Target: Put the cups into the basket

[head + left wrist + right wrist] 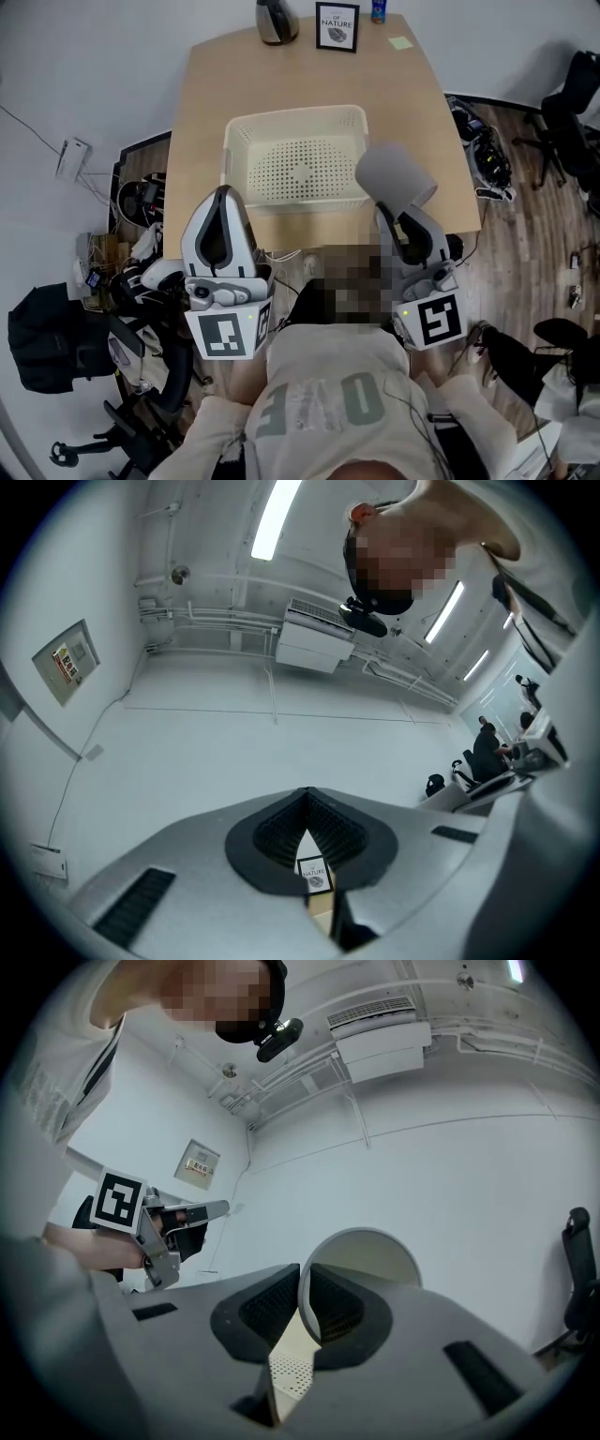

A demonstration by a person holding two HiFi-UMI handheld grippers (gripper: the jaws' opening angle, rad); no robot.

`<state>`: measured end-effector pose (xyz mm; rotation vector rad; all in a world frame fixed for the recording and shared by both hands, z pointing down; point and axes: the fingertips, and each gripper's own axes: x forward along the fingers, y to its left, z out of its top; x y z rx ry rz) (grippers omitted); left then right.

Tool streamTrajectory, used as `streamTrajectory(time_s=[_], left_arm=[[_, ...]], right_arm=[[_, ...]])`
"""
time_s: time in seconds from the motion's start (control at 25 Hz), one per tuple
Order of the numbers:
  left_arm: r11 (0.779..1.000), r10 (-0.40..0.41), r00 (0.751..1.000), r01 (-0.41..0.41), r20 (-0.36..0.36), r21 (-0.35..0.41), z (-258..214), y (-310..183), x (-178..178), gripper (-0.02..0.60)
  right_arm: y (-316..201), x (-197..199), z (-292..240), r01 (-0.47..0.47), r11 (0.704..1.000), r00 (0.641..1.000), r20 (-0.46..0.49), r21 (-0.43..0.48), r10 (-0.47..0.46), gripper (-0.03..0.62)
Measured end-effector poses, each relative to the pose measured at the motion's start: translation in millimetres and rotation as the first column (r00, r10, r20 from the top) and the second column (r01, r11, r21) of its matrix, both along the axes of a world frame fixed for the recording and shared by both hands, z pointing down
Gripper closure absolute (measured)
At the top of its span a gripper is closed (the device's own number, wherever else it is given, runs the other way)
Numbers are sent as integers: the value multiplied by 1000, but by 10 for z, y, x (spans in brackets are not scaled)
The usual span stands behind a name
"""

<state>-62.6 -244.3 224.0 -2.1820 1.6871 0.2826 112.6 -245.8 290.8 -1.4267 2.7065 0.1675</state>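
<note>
Cup (394, 176) hangs over the basket's (291, 115) near right corner, its rim clamped in the right gripper's (386, 214) fingers (342, 1312) ready for dropping in, while the left gripper's (307, 808) fingers sit clenched on nothing.

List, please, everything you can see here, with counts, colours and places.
table: one, light wood, in front of the person
basket: one, cream, empty, mid-table
cup: one, grey, held up over the basket's near right corner
framed picture: one, black frame, table's far edge
metal vessel: one, dark silvery, left of the framed picture
blue item: one, right of the framed picture, too small to identify
sticky note: one, yellow-green, table's far right
left gripper: one, grey, shut and empty
right gripper: one, grey, shut on the cup's rim
</note>
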Motion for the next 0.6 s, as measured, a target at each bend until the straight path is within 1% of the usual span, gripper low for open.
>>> streamTrajectory(time_s=[0.08, 0.24, 0.44, 0.6], left_arm=[[1000, 5, 1000, -5, -16, 14, -6, -179, -91, 577], [999, 28, 995, -24, -97, 44, -82, -489, -342, 577], [998, 21, 996, -15, -92, 60, -125, -839, -628, 577], [998, 15, 995, -8, -102, 66, -122, -1073, -843, 577]], right_arm=[[-146, -78, -15, -4, 1000, 1000, -15, 9, 4, 563], [-448, -280, -81, -13, 1000, 999, -43, 18, 14, 563], [-821, -601, -227, -1, 999, 998, -66, 51, 4, 563], [-1086, -834, -261, 46, 997, 990, -137, 62, -37, 563]])
